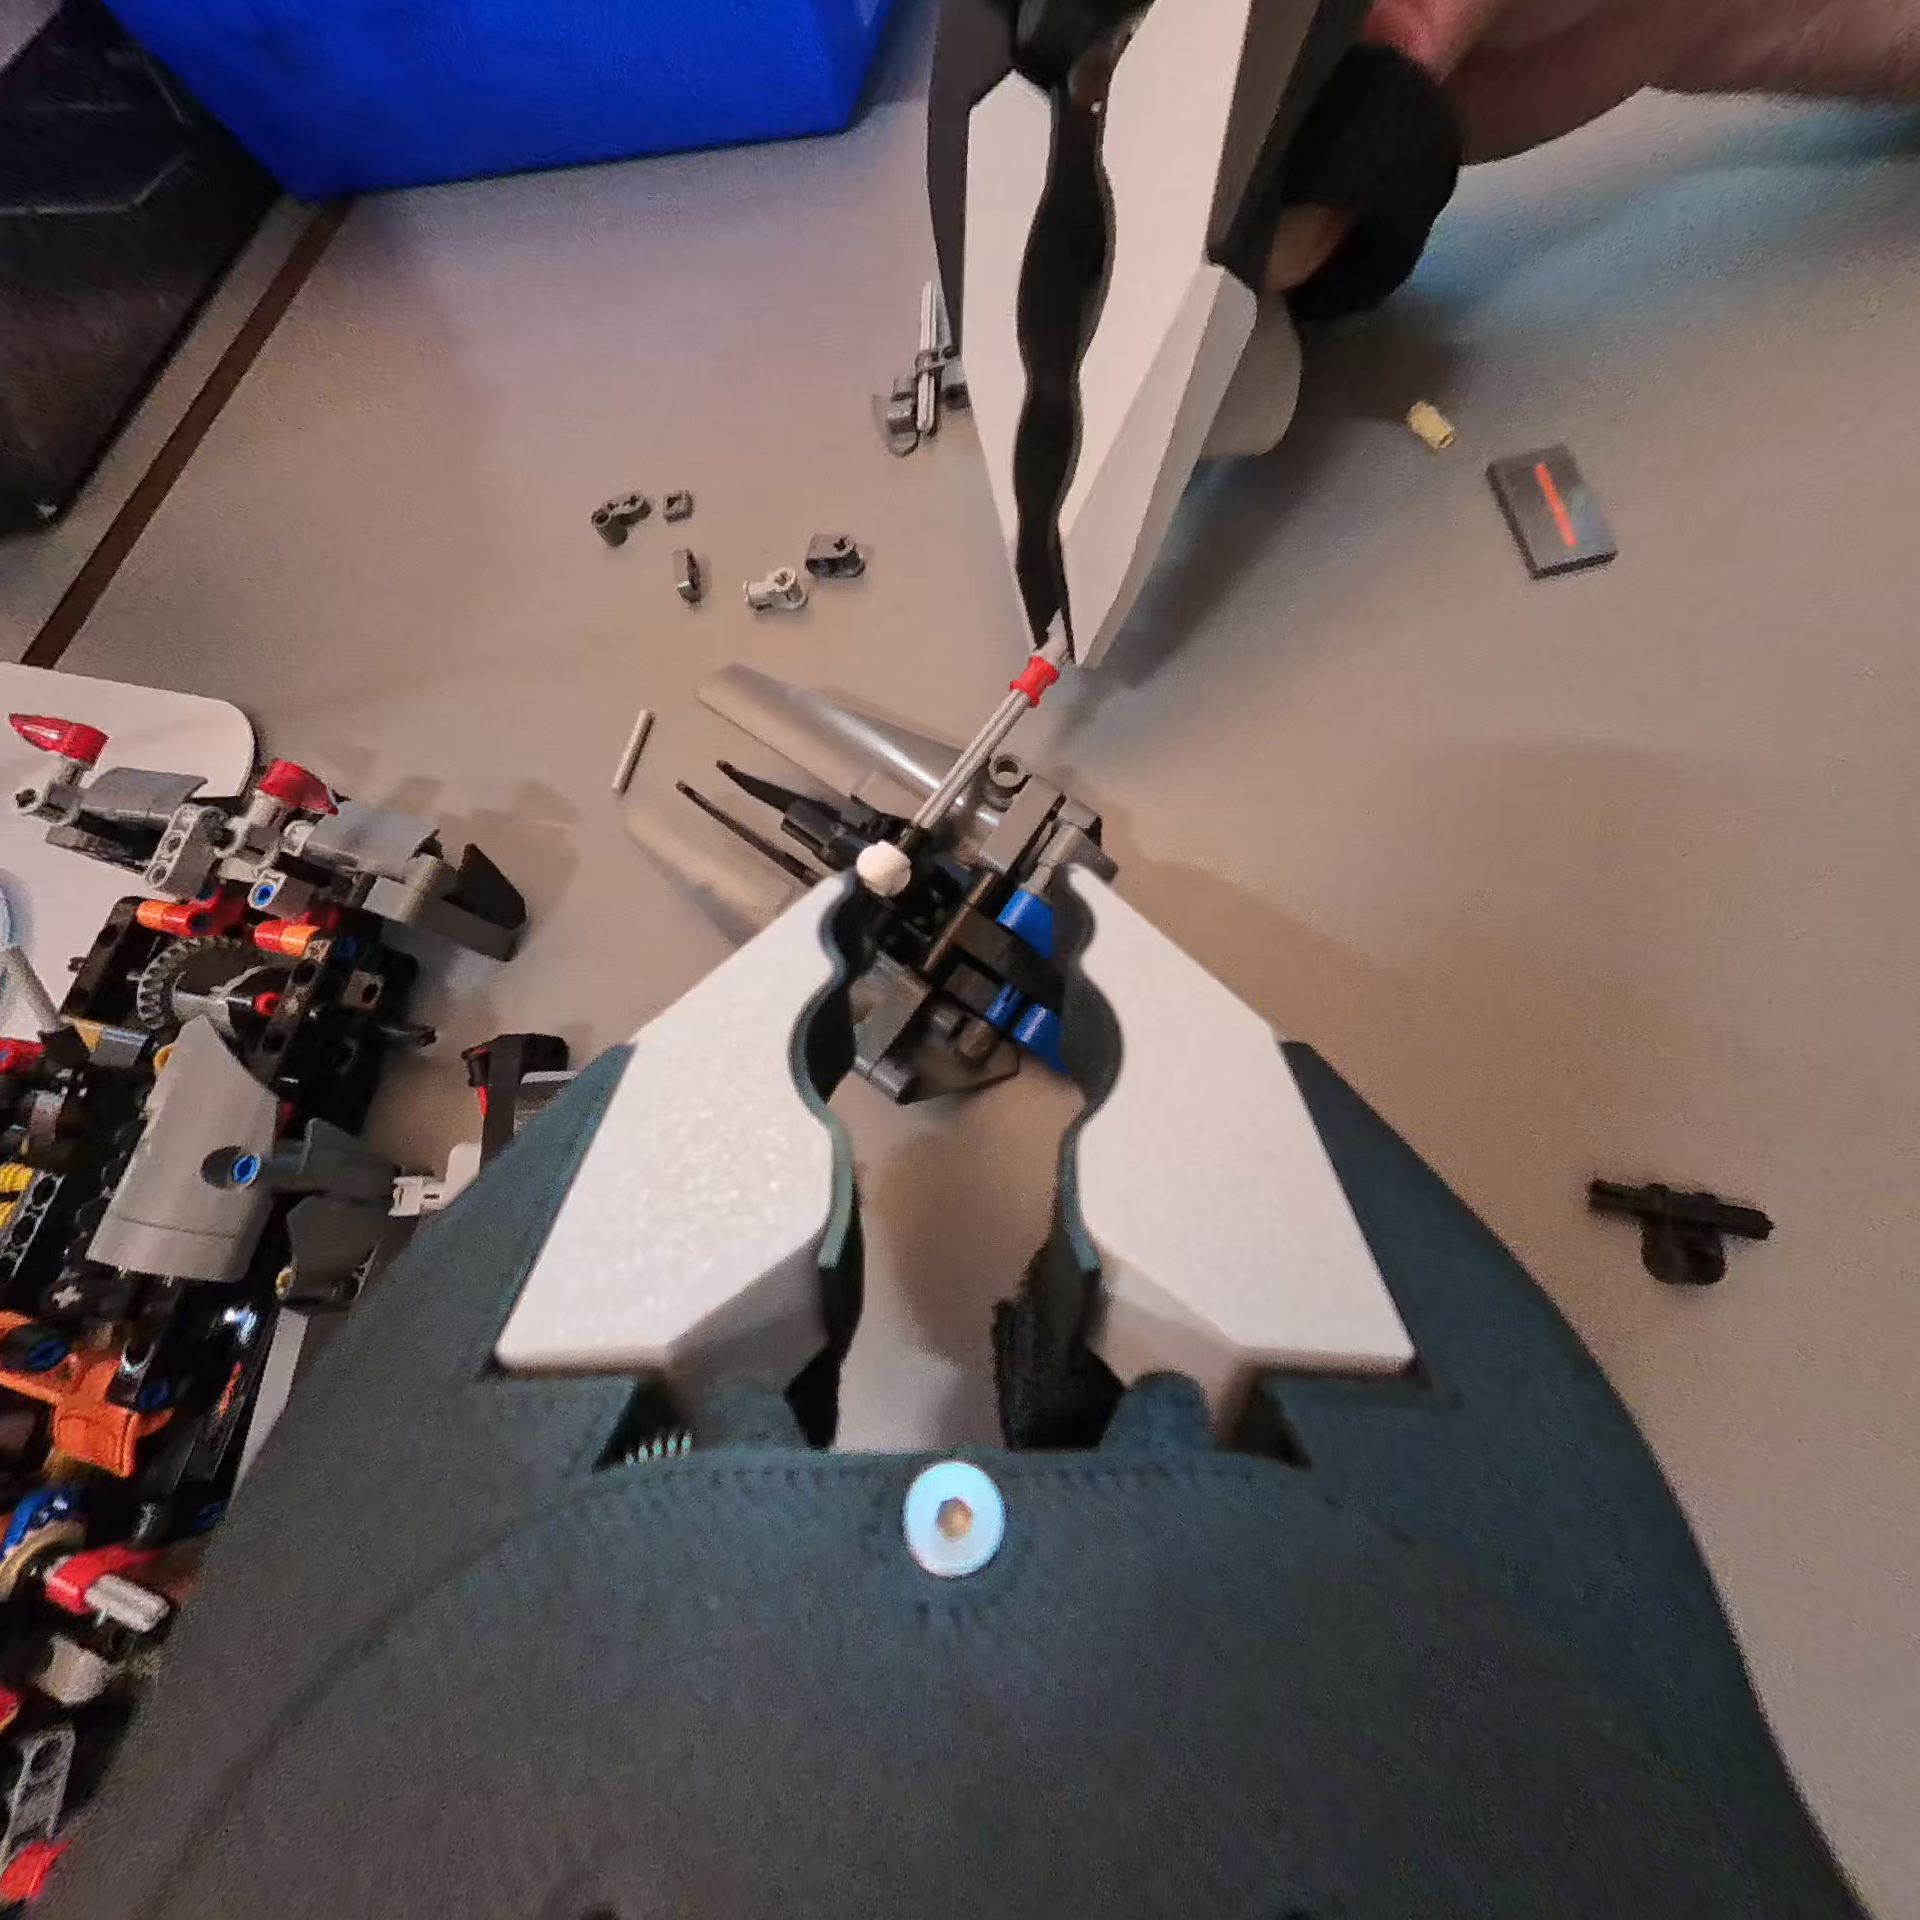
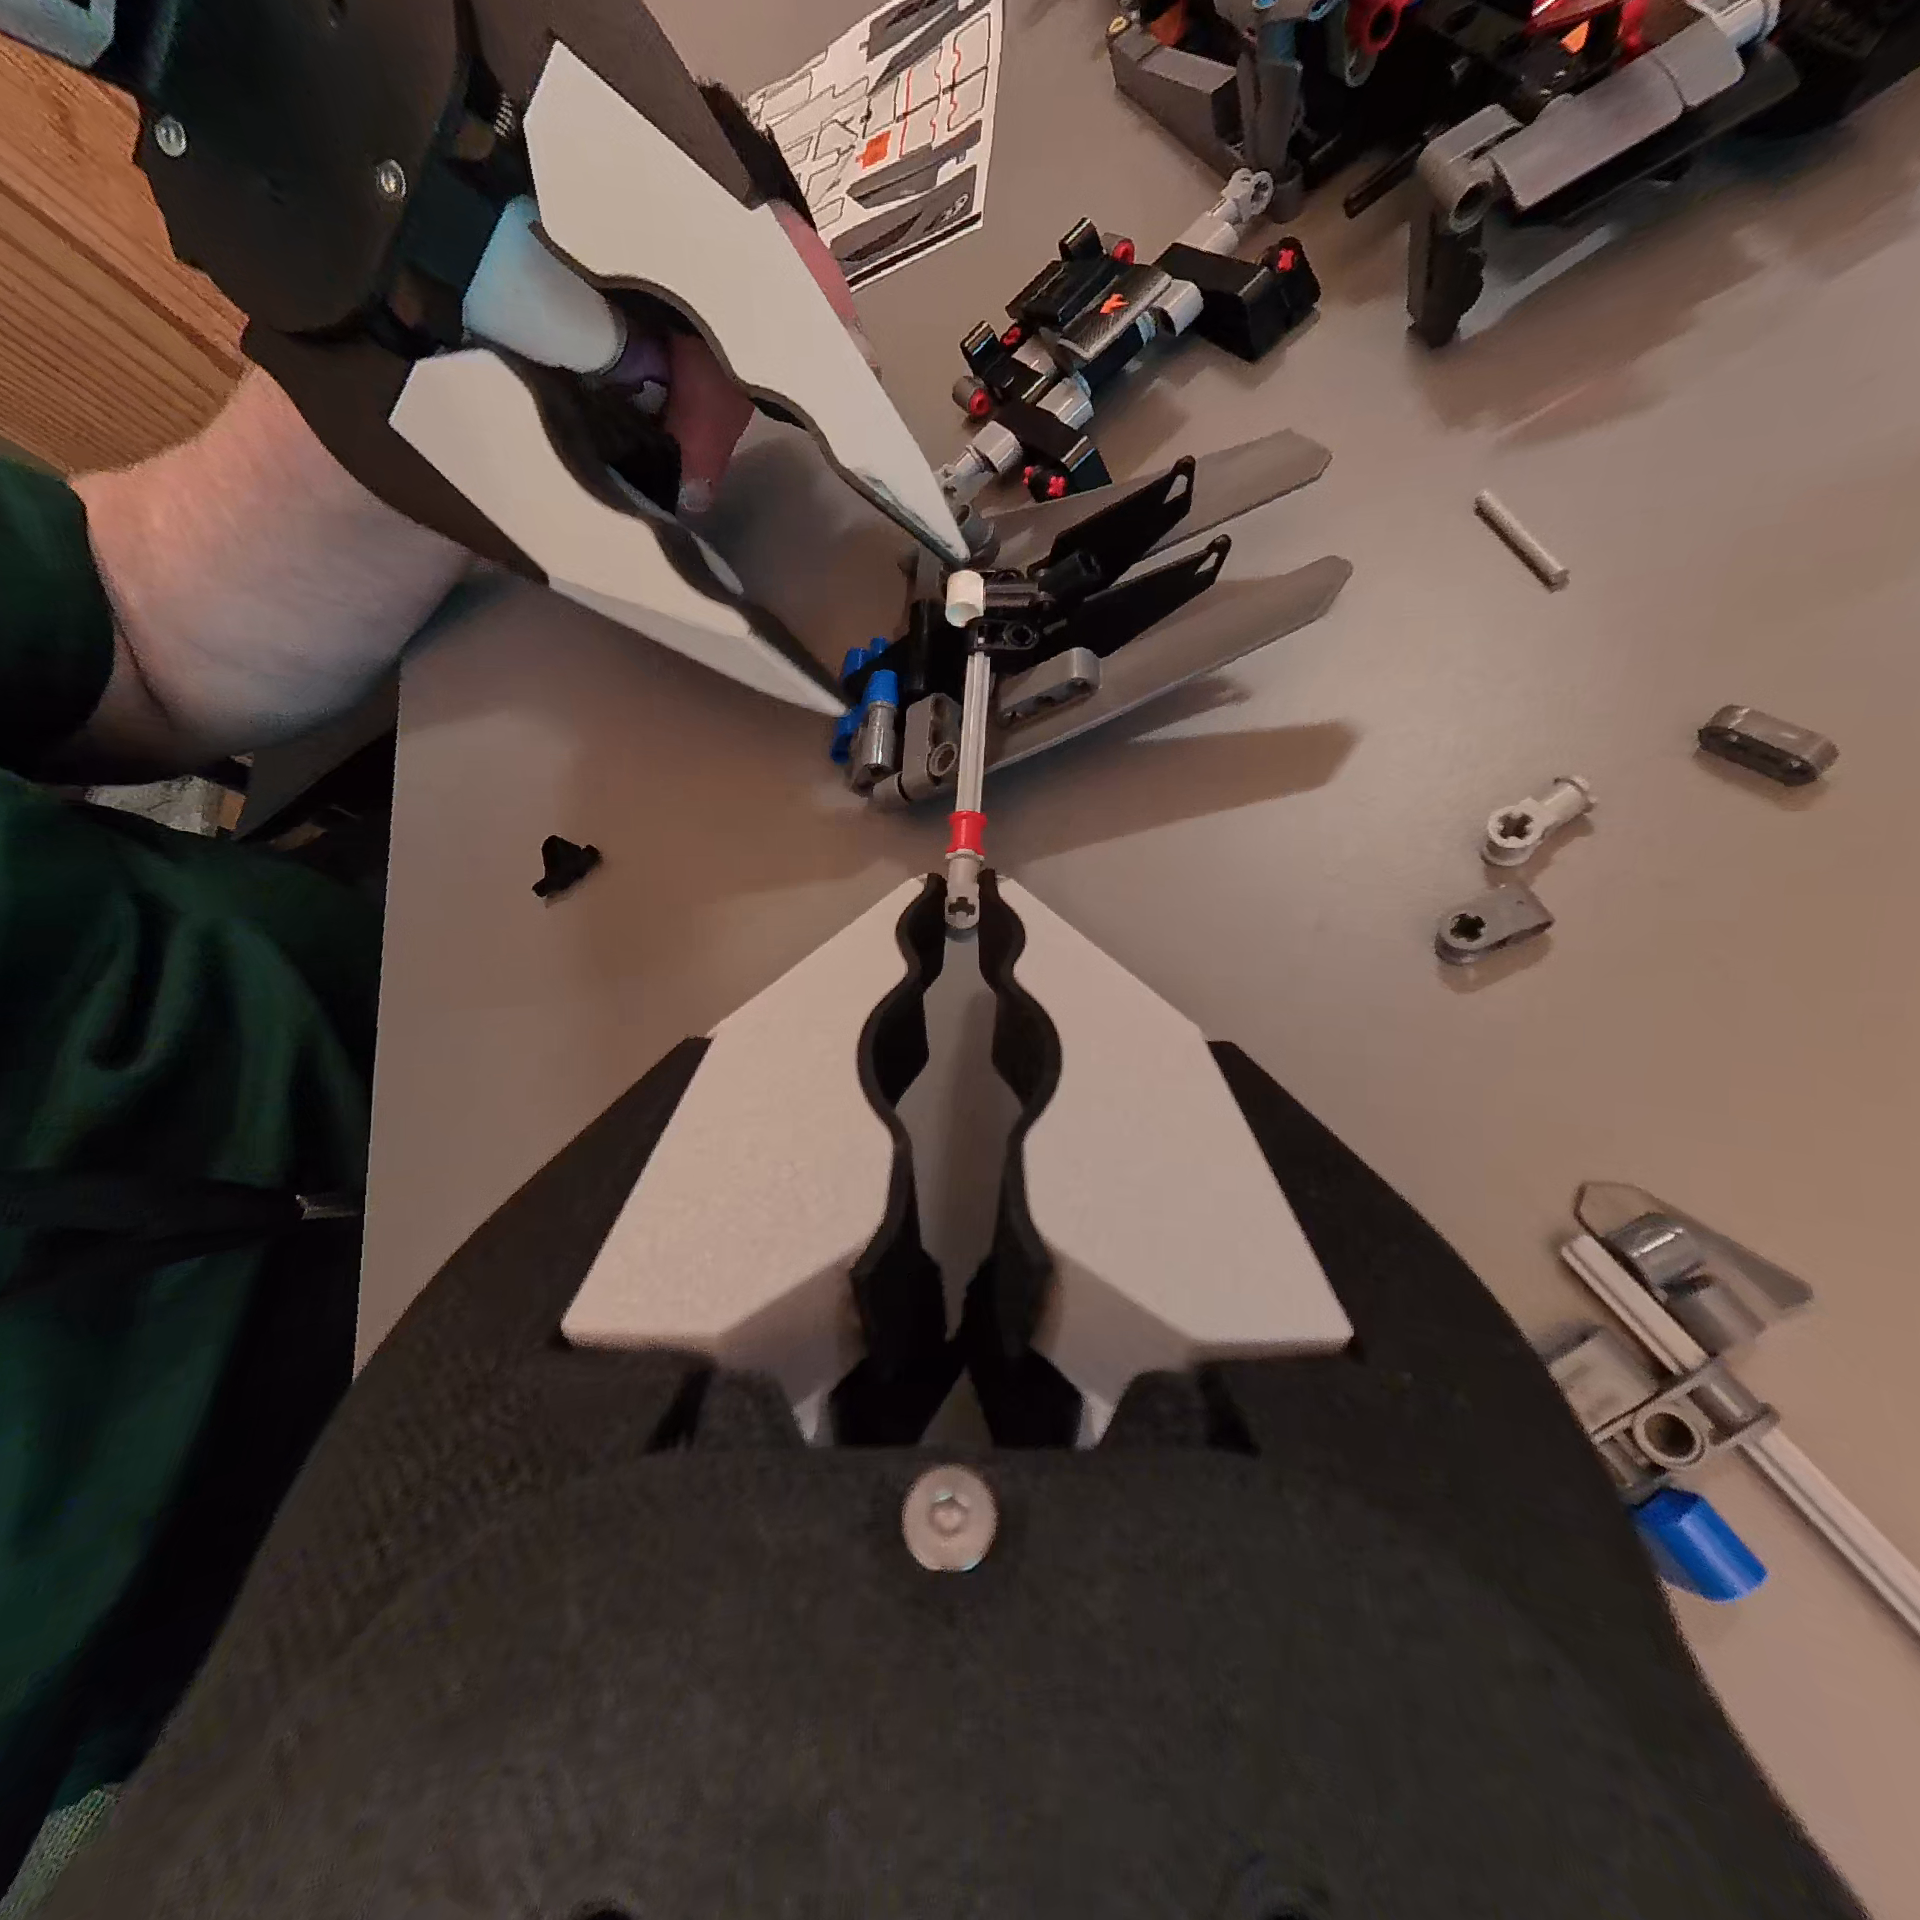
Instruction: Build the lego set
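Left to right, left wrist view: the large lego model (image 1: 177,1091) at the table's left edge; the left gripper (image 1: 951,935) clamped on the winged sub-assembly (image 1: 966,935) at centre; bare grey table (image 1: 1507,831) to the right. The right gripper (image 2: 961,894) pinches the grey axle (image 2: 975,727) end. Only the right wrist view shows the sticker sheet (image 2: 904,114) and table's near edge.

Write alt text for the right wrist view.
The right tool is shut on the end of a grey axle with a red bush, plugged into a small black-and-grey lego assembly that the left tool grips on the grey table.
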`<state>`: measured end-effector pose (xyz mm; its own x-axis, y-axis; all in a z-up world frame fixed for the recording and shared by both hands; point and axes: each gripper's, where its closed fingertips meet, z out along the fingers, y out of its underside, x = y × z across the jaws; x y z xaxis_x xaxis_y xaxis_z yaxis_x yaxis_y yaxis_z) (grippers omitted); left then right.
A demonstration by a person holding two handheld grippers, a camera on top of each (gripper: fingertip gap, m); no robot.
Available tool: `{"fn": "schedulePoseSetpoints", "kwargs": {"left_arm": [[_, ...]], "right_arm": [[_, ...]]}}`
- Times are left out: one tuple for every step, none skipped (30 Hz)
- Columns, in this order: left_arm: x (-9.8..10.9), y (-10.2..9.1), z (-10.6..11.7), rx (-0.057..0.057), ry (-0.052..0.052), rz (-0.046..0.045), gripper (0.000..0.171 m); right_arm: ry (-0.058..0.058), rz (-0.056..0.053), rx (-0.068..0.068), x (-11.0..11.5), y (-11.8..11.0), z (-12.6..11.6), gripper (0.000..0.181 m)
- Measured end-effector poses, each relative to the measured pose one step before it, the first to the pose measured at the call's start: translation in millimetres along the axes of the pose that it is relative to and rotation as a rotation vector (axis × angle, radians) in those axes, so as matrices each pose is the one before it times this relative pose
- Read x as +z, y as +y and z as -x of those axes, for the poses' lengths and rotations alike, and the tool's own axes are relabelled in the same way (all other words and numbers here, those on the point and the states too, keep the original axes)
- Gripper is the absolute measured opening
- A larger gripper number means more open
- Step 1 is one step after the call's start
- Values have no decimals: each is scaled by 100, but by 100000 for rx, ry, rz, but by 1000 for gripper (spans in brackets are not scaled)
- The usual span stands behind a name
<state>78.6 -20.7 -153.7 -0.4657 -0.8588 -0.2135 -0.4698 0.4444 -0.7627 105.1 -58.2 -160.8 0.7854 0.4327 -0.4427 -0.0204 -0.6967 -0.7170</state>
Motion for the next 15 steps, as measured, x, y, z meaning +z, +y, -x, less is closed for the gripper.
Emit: {"fn": "schedulePoseSetpoints", "kwargs": {"left_arm": [[-132,-225,151,-237,-220,-1104,27],[-103,66,134,1062,196,1256,23],[-73,273,320,2014,-717,2921,20],[-65,74,180,1915,453,1704,18],[-51,-216,28,1574,1405,223,17],[12,-151,14,2053,1160,965,17],[39,29,251,2924,-507,1910,16],[87,98,209,2780,-77,1869,14],[166,126,45,2188,1062,1510,13],[202,239,222,2264,-336,1825,12],[159,101,99,2195,76,852,10],[121,-87,-233,1269,2032,-371,7],[134,8,-194,1430,1394,126,8],[113,177,-15,1474,335,1017,9],[8,-36,32,39,348,-375,8]], "right_arm": [[-450,-141,-395,0,-20,68,4],[-371,-113,-469,0,-16,77,4],[-85,174,-158,35,26,14,4],[4,26,-177,28,4,1,4],[23,-180,-308,16,-40,24,4],[-56,77,-94,18,11,8,4],[65,105,22,27,30,-10,4],[-112,-83,-67,-11,-12,12,4],[-14,-370,-59,-26,-53,1,4],[-28,-215,-70,-19,-31,1,4],[2,43,-158,10,6,4,4],[29,-22,8,1,-10,-16,4],[-224,-124,99,-5,-10,11,4],[-14,52,109,24,1,-13,4],[153,227,48,30,33,-29,4]]}}
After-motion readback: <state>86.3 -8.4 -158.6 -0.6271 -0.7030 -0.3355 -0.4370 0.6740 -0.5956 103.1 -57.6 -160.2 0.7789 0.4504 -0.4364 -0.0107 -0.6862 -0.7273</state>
